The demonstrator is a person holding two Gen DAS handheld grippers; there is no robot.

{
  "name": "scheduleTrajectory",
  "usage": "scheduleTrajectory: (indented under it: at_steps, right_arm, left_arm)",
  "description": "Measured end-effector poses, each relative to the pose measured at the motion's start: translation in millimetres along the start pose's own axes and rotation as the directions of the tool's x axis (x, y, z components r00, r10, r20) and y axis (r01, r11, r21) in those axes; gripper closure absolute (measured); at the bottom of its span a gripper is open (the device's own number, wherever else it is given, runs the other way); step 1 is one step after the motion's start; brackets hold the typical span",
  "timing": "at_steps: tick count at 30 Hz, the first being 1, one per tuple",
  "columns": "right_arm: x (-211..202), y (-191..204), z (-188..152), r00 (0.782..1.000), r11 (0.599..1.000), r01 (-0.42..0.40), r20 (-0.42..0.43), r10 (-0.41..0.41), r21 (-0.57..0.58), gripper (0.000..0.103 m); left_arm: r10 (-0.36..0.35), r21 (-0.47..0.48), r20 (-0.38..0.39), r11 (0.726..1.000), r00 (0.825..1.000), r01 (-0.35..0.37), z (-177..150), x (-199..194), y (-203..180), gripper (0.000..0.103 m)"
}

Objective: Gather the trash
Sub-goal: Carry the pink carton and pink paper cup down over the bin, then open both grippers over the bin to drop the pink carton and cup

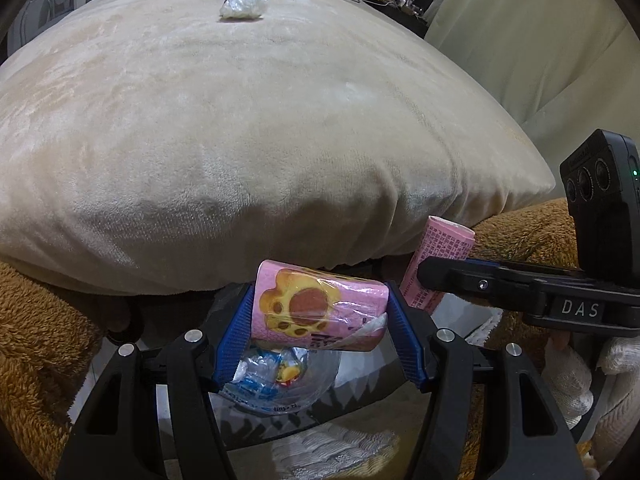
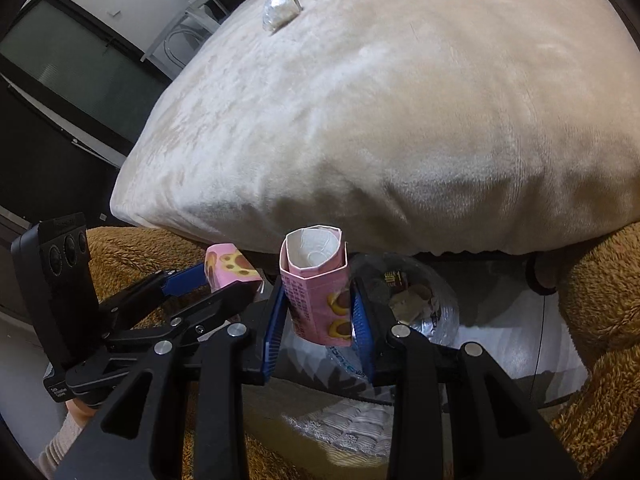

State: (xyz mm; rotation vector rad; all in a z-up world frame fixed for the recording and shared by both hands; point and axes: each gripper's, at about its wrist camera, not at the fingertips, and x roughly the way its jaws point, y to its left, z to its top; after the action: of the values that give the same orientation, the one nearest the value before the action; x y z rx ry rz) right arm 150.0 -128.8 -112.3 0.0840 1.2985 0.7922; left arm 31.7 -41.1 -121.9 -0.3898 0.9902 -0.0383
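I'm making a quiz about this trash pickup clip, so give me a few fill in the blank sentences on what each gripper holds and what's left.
1. The left gripper is shut on a pink wrapper printed with a ____ shaped biscuit.
2. The right gripper is shut on an open pink ____, its mouth facing up.
3. A crumpled clear plastic wad lies on top of the beige ____.
4. Below both grippers sits a clear plastic ____ already holding trash.

Missing words: paw; carton; cushion; bag

Left hand-held gripper (image 1: pixel 320 312) and right hand-held gripper (image 2: pixel 318 308), side by side, both clamped.
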Motion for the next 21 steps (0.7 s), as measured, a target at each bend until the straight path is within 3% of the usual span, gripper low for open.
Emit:
scheduleTrajectory:
  at_steps: [10, 21]
  right_arm:
    - [42, -14, -1, 0.983, 0.994, 0.066, -0.178, -0.05, 0.087, 0.07]
    - [68, -25, -3, 0.956, 0.984, 0.105, -0.289, -0.059, 0.147, 0.07]
  left_arm:
    - [0.021, -0.064, -0.156, 0.997, 0.988, -0.032, -7, 33, 14, 0.041]
    - [0.03, -0.096, -0.319, 0.993, 0.947, -0.064, -18, 63, 20, 0.041]
